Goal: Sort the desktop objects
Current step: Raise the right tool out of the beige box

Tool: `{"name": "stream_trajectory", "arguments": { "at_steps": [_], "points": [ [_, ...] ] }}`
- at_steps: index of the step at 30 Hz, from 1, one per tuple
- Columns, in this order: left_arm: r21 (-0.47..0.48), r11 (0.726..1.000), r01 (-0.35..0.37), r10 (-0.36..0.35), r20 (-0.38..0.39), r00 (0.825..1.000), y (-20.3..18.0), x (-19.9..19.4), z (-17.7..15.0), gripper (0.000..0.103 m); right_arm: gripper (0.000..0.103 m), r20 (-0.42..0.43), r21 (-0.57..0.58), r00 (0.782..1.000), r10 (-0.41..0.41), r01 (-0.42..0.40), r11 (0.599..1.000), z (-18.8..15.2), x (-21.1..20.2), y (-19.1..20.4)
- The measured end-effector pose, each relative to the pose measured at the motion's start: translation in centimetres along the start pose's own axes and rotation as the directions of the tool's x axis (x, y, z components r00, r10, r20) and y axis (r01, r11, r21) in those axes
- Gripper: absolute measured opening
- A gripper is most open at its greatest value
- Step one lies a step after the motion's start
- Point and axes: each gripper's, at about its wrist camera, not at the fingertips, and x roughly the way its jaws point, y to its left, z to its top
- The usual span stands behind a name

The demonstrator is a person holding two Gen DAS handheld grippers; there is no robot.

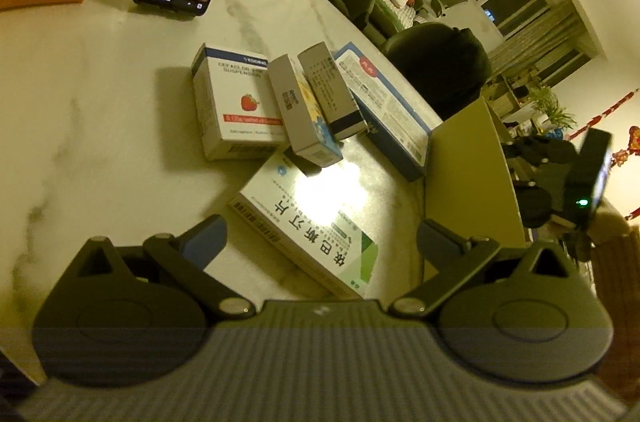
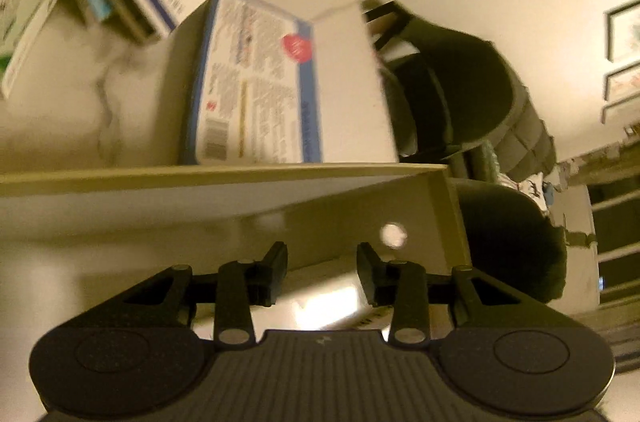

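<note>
Surface: marble table [image 1: 80, 110], chairs behind
Left view: left gripper [image 1: 322, 242] spread wide around green box [image 1: 308, 218], light stiff card, glossy; take its long edges
Right view: right gripper [image 2: 322, 272] part open, empty, over bin [image 2: 224, 178]; blue box [image 2: 256, 82] beyond

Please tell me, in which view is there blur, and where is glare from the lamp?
Right wrist view: motion blur smears the blue-bordered box and the boxes behind it; the right gripper stays sharp. Left wrist view: mostly sharp, but strong glare whitens the top of the green-and-white box between the left gripper fingers.
</note>
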Motion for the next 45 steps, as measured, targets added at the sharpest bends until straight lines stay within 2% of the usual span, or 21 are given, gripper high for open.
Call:
{"name": "stream_trajectory", "arguments": {
  "at_steps": [2, 4, 6, 11, 13, 17, 22, 29, 33, 39, 42, 45],
  "points": [
    [0.002, 1.0, 0.002, -0.002, 0.003, 1.0, 0.0, 0.1, 0.1, 0.103, 0.042, 0.028, 0.048, 1.0, -0.01, 0.008, 0.999, -0.3, -1.1, -0.5],
    [0.001, 1.0, 0.003, -0.003, 0.006, 1.0, 0.0, 0.1, 0.2, 0.103, 0.047, 0.052, 0.099, 0.998, -0.025, 0.02, 0.995, -0.7, -2.2, -0.8],
    [-0.002, 1.0, 0.001, -0.001, 0.01, 1.0, 0.1, 0.2, 0.3, 0.103, 0.052, 0.053, 0.155, 0.998, -0.046, 0.037, 0.987, -1.0, -3.1, -1.1],
    [-0.017, 1.0, -0.018, 0.019, 0.005, 1.0, 0.5, 0.5, 0.4, 0.103, 0.056, 0.055, 0.264, 0.997, -0.062, 0.046, 0.963, -2.0, -5.4, -1.3],
    [-0.025, 0.999, -0.02, 0.02, 0.0, 1.0, 0.6, 0.6, 0.4, 0.103, 0.062, 0.062, 0.308, 0.995, -0.073, 0.051, 0.95, -2.3, -6.3, -1.4],
    [-0.045, 0.999, -0.023, 0.024, 0.003, 1.0, 0.8, 0.5, 0.6, 0.103, 0.065, 0.078, 0.408, 0.992, -0.098, 0.058, 0.911, -3.1, -8.1, -1.8],
    [-0.058, 0.998, -0.032, 0.033, 0.004, 0.999, 0.6, 0.5, 0.9, 0.103, 0.074, 0.125, 0.553, 0.983, -0.134, 0.043, 0.832, -4.4, -10.7, -2.2],
    [-0.075, 0.996, -0.041, 0.039, -0.021, 0.999, 0.0, 1.9, 0.6, 0.103, 0.076, 0.206, 0.65, 0.962, -0.176, 0.0, 0.76, -5.9, -13.9, -0.9],
    [-0.022, 0.996, -0.087, 0.087, -0.004, 0.996, -0.7, 2.6, 0.4, 0.103, 0.078, 0.244, 0.686, 0.949, -0.201, -0.022, 0.727, -6.5, -15.3, 0.1],
    [0.125, 0.984, -0.131, 0.127, 0.034, 0.991, -1.8, 3.5, 0.2, 0.103, 0.078, 0.28, 0.735, 0.929, -0.241, -0.046, 0.677, -7.4, -17.2, 1.8],
    [0.182, 0.976, -0.118, 0.114, 0.035, 0.993, -1.7, 3.9, 0.1, 0.103, 0.078, 0.311, 0.77, 0.918, -0.245, -0.092, 0.631, -7.9, -18.1, 2.5],
    [0.188, 0.976, -0.108, 0.101, 0.043, 0.994, -1.4, 4.1, 0.0, 0.102, 0.078, 0.36, 0.786, 0.905, -0.228, -0.163, 0.596, -8.3, -18.8, 3.6]
  ]
}}
